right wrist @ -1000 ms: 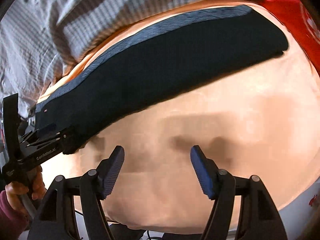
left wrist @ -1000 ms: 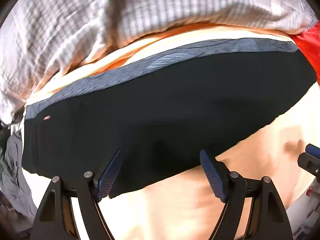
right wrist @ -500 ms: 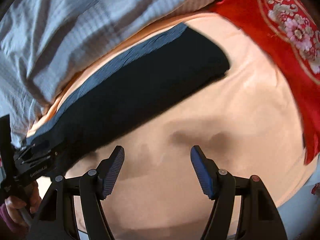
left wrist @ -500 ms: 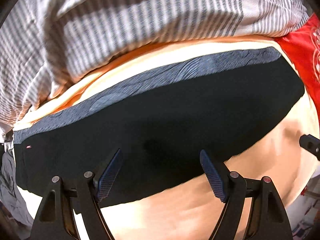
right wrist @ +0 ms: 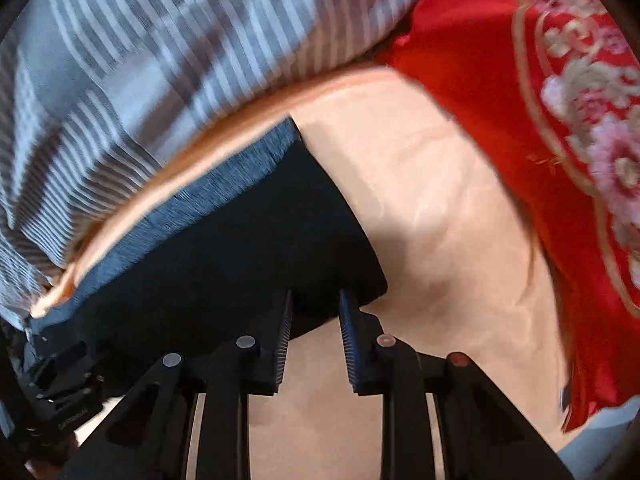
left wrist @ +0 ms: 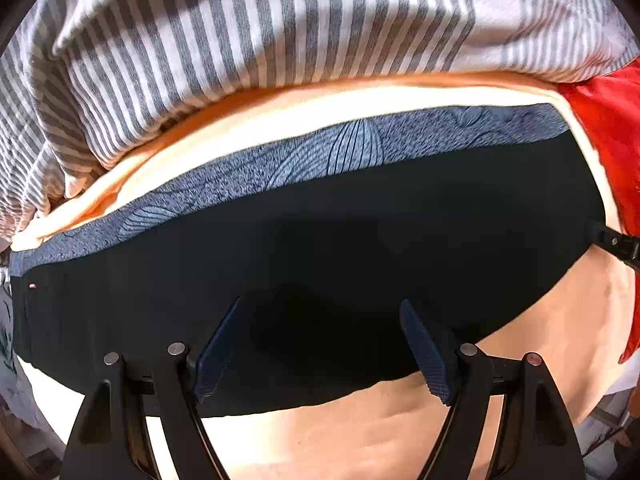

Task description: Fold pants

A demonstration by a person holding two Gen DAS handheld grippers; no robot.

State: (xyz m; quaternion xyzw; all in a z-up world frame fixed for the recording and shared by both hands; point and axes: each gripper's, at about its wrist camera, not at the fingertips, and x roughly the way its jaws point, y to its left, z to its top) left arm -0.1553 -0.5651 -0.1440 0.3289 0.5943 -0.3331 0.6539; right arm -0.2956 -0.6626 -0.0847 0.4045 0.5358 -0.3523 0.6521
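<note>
Showing tiny pink tag (left wrist: 32, 286) | pants (left wrist: 320, 264) | lettering unreadable

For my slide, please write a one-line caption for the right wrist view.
Right gripper closing its fingers over the corner of dark pants lying on a peach sheet.

Pants (left wrist: 320, 248) flat on sheet (left wrist: 400, 432); striped bedding (left wrist: 280, 20) behind; embroidered cloth (right wrist: 540, 80) right; waistband edge possibly at far side.
</note>
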